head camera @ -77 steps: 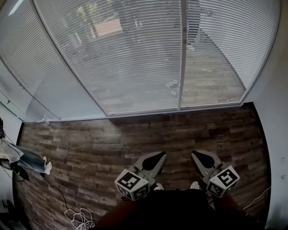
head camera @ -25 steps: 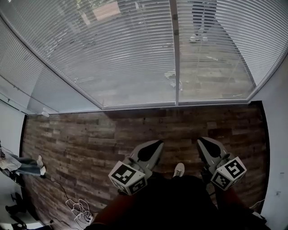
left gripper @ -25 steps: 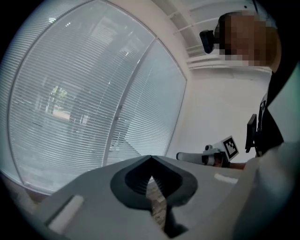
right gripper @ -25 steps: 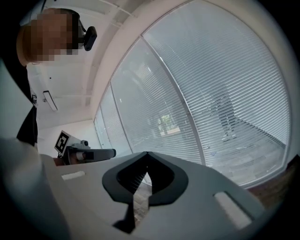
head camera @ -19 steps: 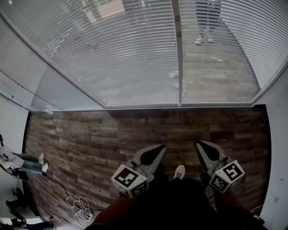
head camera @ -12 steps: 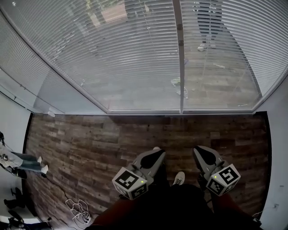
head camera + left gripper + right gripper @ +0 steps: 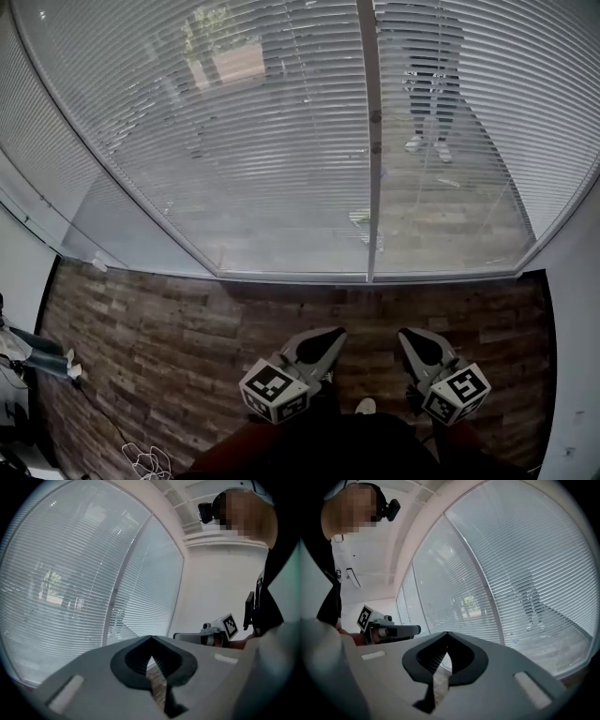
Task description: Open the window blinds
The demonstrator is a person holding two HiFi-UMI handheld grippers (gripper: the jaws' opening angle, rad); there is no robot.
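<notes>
The window blinds (image 7: 234,141) hang fully lowered across both panes, reaching the sill along the far edge of the wood floor (image 7: 159,328). A vertical frame post (image 7: 372,141) divides the two panes. The slats lie horizontal, and outdoor shapes show dimly between them.

The left gripper (image 7: 335,332) is held low over the near edge of the floor, pointing toward the sill and well apart from the blinds. Its jaws are pressed together at the tips, with nothing between them. The right gripper (image 7: 405,334) is beside it, at the same height, and is also closed and empty. One shoe (image 7: 365,406) shows between the two grippers at the near edge. A loose cable (image 7: 141,459) lies at the floor's near left corner.
</notes>
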